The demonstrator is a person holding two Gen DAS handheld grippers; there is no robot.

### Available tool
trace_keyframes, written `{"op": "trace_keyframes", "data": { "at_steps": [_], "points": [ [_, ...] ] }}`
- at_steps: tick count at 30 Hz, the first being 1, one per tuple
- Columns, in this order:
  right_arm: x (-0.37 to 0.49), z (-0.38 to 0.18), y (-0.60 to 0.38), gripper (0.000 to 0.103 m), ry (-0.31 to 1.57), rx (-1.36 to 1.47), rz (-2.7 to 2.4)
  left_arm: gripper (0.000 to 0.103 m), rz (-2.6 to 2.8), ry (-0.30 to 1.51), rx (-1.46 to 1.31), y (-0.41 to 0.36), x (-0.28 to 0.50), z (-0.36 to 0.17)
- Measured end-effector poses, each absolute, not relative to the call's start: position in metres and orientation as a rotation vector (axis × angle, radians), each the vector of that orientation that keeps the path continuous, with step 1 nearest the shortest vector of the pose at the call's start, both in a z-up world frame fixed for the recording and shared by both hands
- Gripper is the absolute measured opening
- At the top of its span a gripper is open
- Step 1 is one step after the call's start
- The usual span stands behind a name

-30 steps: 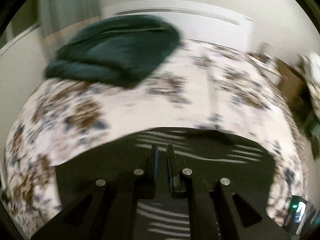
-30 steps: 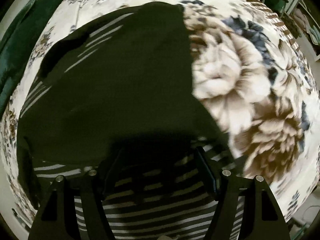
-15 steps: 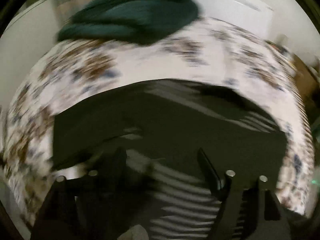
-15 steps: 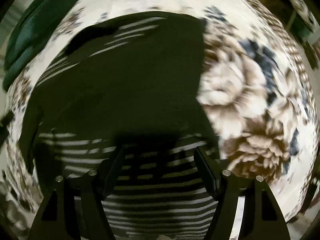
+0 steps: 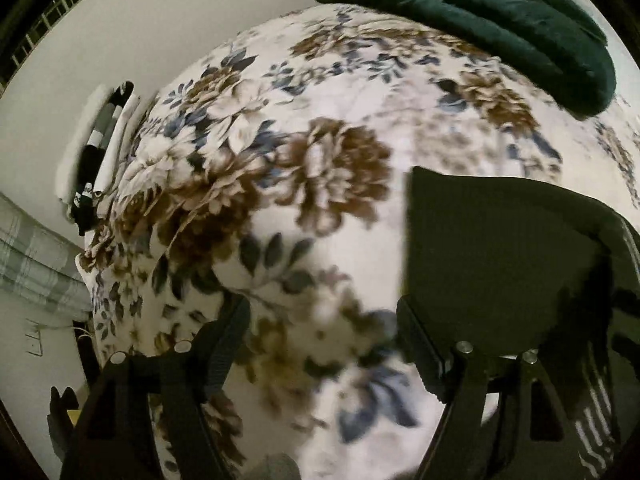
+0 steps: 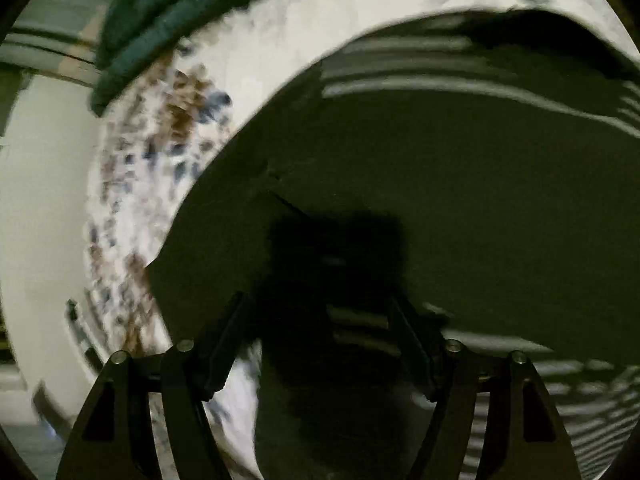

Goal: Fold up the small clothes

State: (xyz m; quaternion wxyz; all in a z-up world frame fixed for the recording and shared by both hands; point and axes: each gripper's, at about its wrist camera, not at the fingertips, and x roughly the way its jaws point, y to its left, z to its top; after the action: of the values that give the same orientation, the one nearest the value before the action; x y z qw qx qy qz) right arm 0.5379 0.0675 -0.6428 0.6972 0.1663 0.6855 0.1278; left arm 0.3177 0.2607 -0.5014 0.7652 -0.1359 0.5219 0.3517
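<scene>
A dark garment with white stripes lies flat on the floral bedspread. In the left wrist view its dark folded corner shows at the right, beside my right-hand finger. My left gripper is open and empty, over bare bedspread just left of the garment. My right gripper is open and empty, low over the garment's near part, which lies between the fingers. The right gripper's shadow darkens the cloth there.
A dark green pillow lies at the head of the bed and also shows in the right wrist view. A pile of black and white clothes sits at the bed's left edge. Pale walls lie beyond the bed edges.
My left gripper went from shut to open and swung left off the garment onto bare bedspread. My right gripper stayed open and shifted left over the garment.
</scene>
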Motion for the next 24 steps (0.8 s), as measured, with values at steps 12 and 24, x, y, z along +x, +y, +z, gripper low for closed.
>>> {"op": "trace_keyframes", "data": {
  "at_steps": [12, 24],
  "points": [
    [0.531, -0.586, 0.107, 0.005, 1.255, 0.163, 0.161, 0.074, 0.703, 1.187, -0.327, 0.293, 0.315, -0.518],
    [0.546, -0.599, 0.027, 0.006, 1.379, 0.594, 0.293, 0.074, 0.692, 1.172, -0.28, 0.281, 0.322, -0.508]
  ]
}}
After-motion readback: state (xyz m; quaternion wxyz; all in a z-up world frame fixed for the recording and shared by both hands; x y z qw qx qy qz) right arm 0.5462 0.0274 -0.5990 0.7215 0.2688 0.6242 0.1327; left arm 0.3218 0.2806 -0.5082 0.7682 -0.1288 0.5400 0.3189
